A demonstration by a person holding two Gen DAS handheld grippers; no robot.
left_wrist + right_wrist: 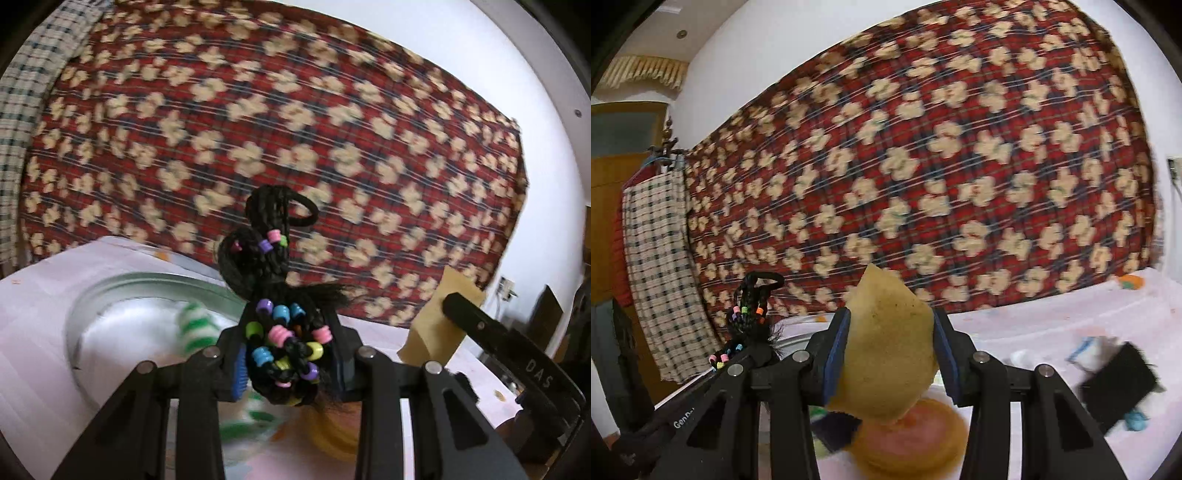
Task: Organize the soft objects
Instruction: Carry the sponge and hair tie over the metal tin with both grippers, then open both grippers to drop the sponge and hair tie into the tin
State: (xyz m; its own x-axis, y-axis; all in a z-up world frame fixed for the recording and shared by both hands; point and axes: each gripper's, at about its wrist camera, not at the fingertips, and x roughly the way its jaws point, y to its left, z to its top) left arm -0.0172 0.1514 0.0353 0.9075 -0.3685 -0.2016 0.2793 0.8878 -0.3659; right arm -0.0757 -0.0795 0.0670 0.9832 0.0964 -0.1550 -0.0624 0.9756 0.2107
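My left gripper (290, 354) is shut on a black braided hair piece (273, 258) strung with coloured beads, which sticks up between the blue pads. My right gripper (890, 325) is shut on a tan sponge (886, 354). Both are held up above the table, side by side. In the left wrist view the sponge (439, 317) shows at the right, beside a finger (480, 325) of the right gripper. In the right wrist view the braid (750, 314) shows at the lower left.
A round metal tray (96, 306) holding a green-and-white striped thing (195, 325) sits on the white table cover (33, 332). An orange round thing (916, 439), a dark cloth scrap (838, 428) and a black fuzzy thing (1119, 380) lie below. A red patterned cloth (923, 166) hangs behind.
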